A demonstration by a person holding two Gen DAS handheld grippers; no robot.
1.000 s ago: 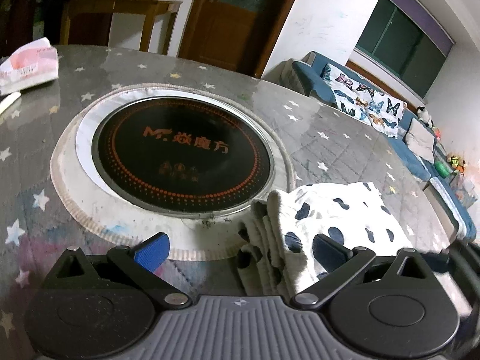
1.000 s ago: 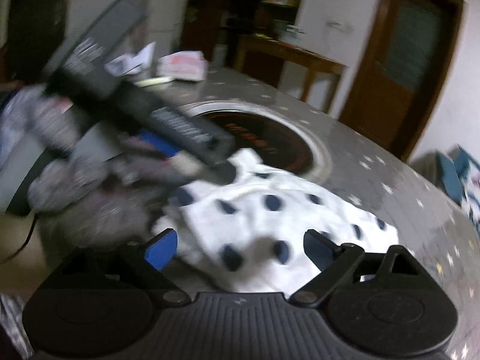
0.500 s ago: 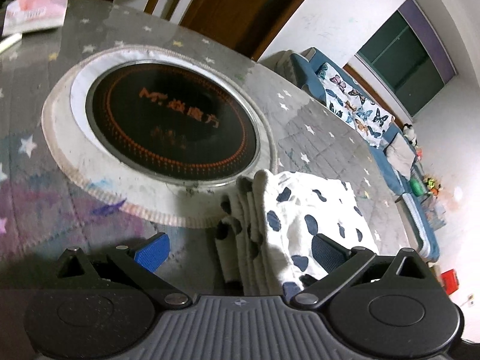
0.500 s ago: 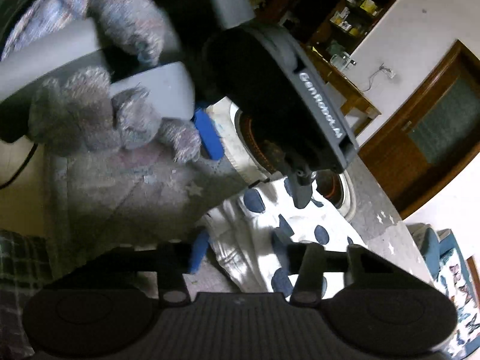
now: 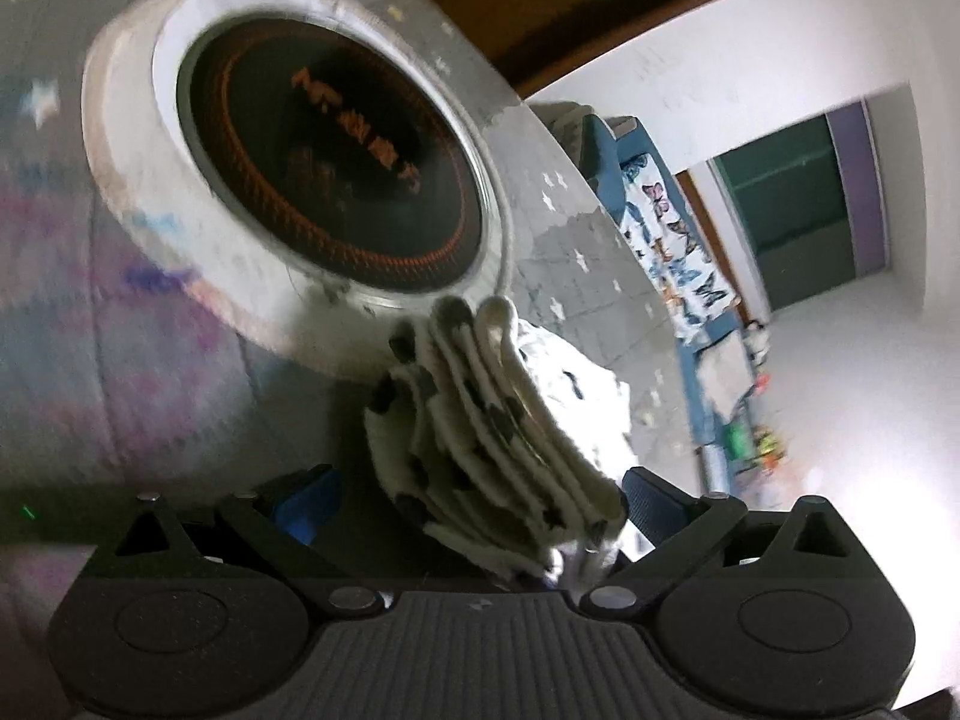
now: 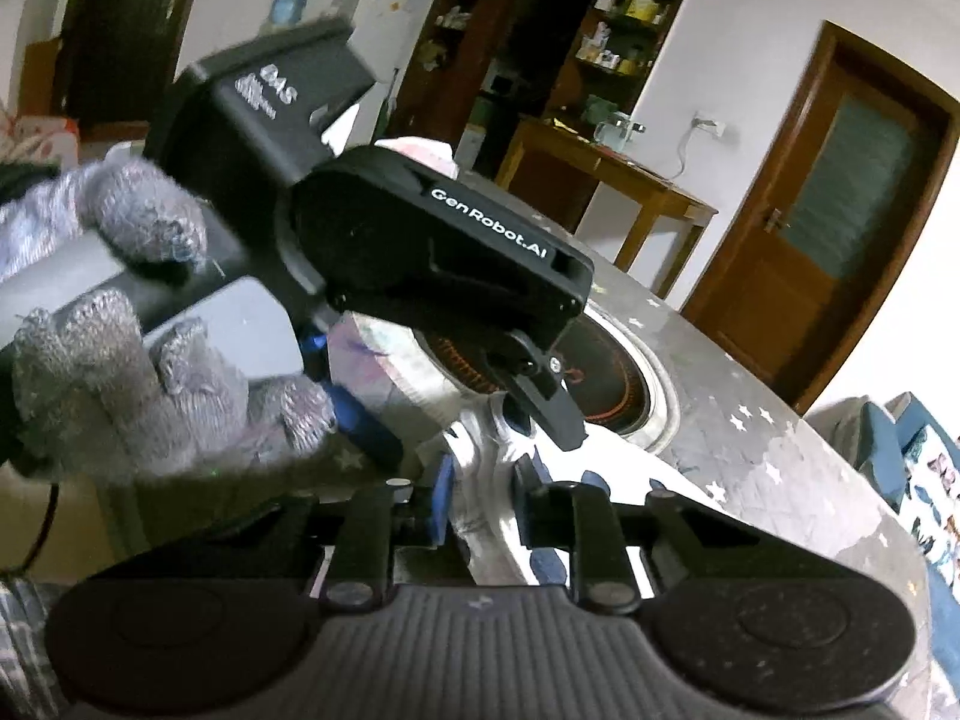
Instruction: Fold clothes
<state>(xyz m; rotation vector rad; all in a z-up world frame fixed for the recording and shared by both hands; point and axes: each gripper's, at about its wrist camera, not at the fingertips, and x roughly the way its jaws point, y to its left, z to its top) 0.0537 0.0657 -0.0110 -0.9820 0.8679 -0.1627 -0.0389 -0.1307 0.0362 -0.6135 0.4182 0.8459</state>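
The white garment with dark spots (image 5: pixel 498 420) is folded into several stacked layers and sits between the fingers of my left gripper (image 5: pixel 474 498), whose jaws stand wide apart around it. In the right wrist view my right gripper (image 6: pixel 483 507) is shut on a bunched part of the same garment (image 6: pixel 480 480) at the table's near edge. The left gripper's black body (image 6: pixel 444 252), held by a gloved hand (image 6: pixel 120 372), hangs just above and in front of my right gripper.
A round black induction cooktop (image 5: pixel 330 174) with a white rim is set in the star-patterned table (image 5: pixel 570 252). A blue sofa with butterfly cloth (image 5: pixel 678 240) is beyond the table. A wooden side table (image 6: pixel 612 180) and door (image 6: pixel 840 240) stand behind.
My right gripper has closed on the garment. My left gripper has tilted and moved in so the folded stack lies between its open fingers; the garment looks lifted and bunched.
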